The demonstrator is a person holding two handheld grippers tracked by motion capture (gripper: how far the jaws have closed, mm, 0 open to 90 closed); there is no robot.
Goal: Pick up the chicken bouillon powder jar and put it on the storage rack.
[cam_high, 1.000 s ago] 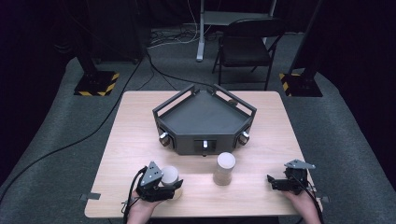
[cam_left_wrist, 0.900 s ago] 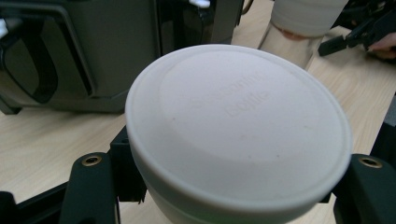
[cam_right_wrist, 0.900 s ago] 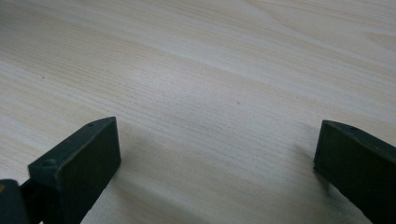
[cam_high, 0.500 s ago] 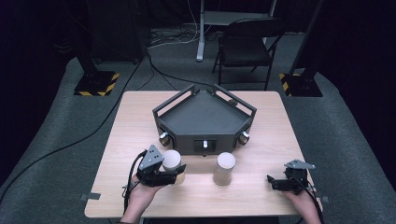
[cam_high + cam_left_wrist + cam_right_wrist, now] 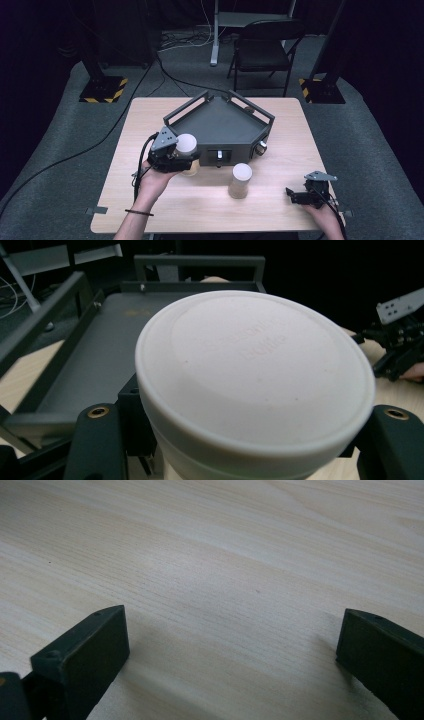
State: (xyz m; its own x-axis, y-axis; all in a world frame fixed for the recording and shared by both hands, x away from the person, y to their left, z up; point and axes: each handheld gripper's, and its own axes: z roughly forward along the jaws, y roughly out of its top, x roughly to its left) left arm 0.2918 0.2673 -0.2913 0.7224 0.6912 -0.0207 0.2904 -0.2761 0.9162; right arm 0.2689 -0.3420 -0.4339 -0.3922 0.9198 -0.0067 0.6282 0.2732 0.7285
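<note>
Jar with a white lid [image 5: 185, 145] sits clamped between the jaws of the left gripper [image 5: 172, 159], held up at the near left corner of the dark grey tray [image 5: 220, 122]. A second white-lidded jar [image 5: 240, 180] stands on the wooden table [image 5: 210, 210] just near of the tray, right of the held one. Over at the near right, the right gripper [image 5: 300, 196] rests low on the table with its jaws spread wide around bare wood

The table [image 5: 210, 205] is evenly lit from above, while the surroundings are left in darkness. In the right gripper view, soft shadows are cast on the wood beneath both jaws. Between the left jaws, the white lid [image 5: 255, 375] is rendered close and slightly blurred.
</note>
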